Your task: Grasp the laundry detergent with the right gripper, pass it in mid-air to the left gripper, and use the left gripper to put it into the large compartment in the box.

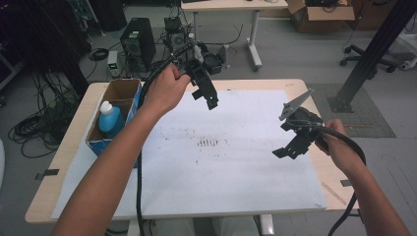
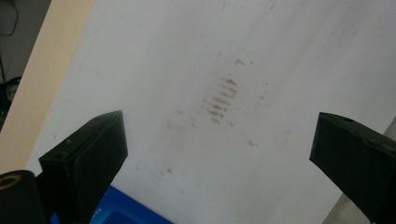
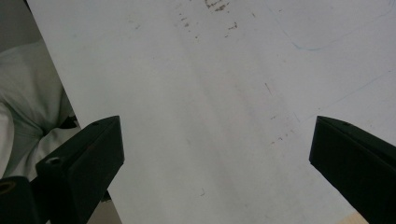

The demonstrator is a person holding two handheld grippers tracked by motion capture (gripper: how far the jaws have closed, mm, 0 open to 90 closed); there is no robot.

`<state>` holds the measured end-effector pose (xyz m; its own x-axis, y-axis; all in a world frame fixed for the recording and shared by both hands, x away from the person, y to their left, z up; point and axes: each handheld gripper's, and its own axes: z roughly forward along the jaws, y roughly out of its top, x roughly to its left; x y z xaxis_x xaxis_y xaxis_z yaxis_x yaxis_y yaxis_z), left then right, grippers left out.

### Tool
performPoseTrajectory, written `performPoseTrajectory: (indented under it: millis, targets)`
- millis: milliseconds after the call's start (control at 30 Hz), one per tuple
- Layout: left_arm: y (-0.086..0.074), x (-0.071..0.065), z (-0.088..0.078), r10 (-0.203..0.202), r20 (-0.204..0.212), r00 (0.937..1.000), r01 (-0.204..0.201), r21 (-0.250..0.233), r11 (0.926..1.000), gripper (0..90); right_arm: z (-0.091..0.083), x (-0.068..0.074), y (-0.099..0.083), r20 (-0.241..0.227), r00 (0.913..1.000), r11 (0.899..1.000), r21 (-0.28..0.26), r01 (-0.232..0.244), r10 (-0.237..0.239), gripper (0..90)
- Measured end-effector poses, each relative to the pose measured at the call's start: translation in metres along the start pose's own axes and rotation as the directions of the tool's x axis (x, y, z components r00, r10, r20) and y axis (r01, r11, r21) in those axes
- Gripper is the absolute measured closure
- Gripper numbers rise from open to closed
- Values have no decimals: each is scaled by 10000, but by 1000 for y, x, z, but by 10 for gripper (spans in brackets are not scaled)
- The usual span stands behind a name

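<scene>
Both the left gripper point(image 1: 212, 100) and right gripper point(image 1: 282, 153) are being held wide open and empty beside the bottle point(image 1: 110, 118); the bottle's neck should be approached squarely.

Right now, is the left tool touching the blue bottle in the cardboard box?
Apart. In the high view the left tool is held up over the white sheet, well to the right of the blue bottle standing in the cardboard box.

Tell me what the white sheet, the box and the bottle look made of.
White sheet: matte paper or thin board, flat and stained. Box: brown cardboard, raw folded flaps. Bottle: probably plastic, glossy blue with a white cap.
</scene>
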<state>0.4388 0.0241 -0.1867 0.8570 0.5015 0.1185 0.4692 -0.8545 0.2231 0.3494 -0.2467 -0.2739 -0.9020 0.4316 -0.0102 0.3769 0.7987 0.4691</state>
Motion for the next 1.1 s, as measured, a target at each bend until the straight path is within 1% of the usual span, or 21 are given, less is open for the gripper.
performPoseTrajectory:
  millis: [33, 133, 200, 233, 267, 300, 367, 433, 533, 567, 700, 800, 867, 933, 1033, 1100]
  targets:
    - [0, 1, 2, -48, 28, 10000, 48, 52, 10000, 43, 0, 0, 0, 3, 10000, 10000, -3, 7, -7, 29]
    - [2, 6, 7, 101, -14, 9999, -100, 230, 9997, 43, 0, 0, 0, -7, 10000, 10000, 11, 14, -14, 30]
    - [3, 9, 10, 132, -73, 9999, -129, 297, 9995, 44, -1, 0, 0, -26, 10000, 10000, 53, 24, -24, 30]
    - [3, 9, 12, 202, -114, 9997, -199, 268, 9994, 44, -1, 0, 0, -40, 10000, 10000, 70, 19, -19, 30]
    - [3, 10, 12, 365, -133, 9992, -361, 306, 9989, 44, -1, 0, 0, -61, 10000, 10000, 91, 31, -30, 30]
    - [4, 10, 14, 379, -134, 9992, -375, 282, 9989, 44, -1, 0, 0, -78, 10000, 9999, 96, 58, -58, 29]
    - [4, 10, 15, 560, -152, 9983, -556, 228, 9982, 44, 0, 0, 0, -109, 9999, 9999, 131, 68, -67, 29]
    - [6, 11, 16, 698, -84, 9975, -695, 246, 9973, 44, 2, 1, 0, -165, 9998, 9998, 182, 130, -127, 30]
    - [7, 11, 18, 920, -53, 9957, -919, 93, 9957, 44, 4, 3, 1, -157, 9997, 9993, 335, 180, -175, 30]
    - [8, 11, 18, 1062, -29, 9943, -1061, 148, 9942, 44, 4, 4, 1, -138, 9997, 9990, 387, 213, -208, 31]
    - [9, 7, 21, 1327, -77, 9911, -1324, 256, 9909, 44, 4, 6, 0, -119, 9999, 9990, 435, 78, -73, 31]
    - [9, 4, 22, 1506, -130, 9885, -1500, 392, 9879, 44, 5, 7, -1, -112, 9999, 9989, 467, 69, -63, 31]
    - [9, 0, 23, 1488, -199, 9887, -1479, 391, 9882, 44, 5, 7, -1, -129, 9999, 9987, 498, 59, -52, 32]
    - [9, -1, 23, 1630, -159, 9865, -1622, 440, 9858, 44, 5, 7, -2, -138, 9999, 9988, 479, 54, -47, 31]
    - [9, -3, 23, 1564, -162, 9876, -1557, 405, 9870, 44, 5, 7, -2, -159, 9999, 9989, 468, 74, -66, 31]
    - [10, -3, 23, 1637, -87, 9865, -1631, 469, 9855, 44, 5, 8, -2, -154, 9998, 9987, 494, 104, -96, 31]
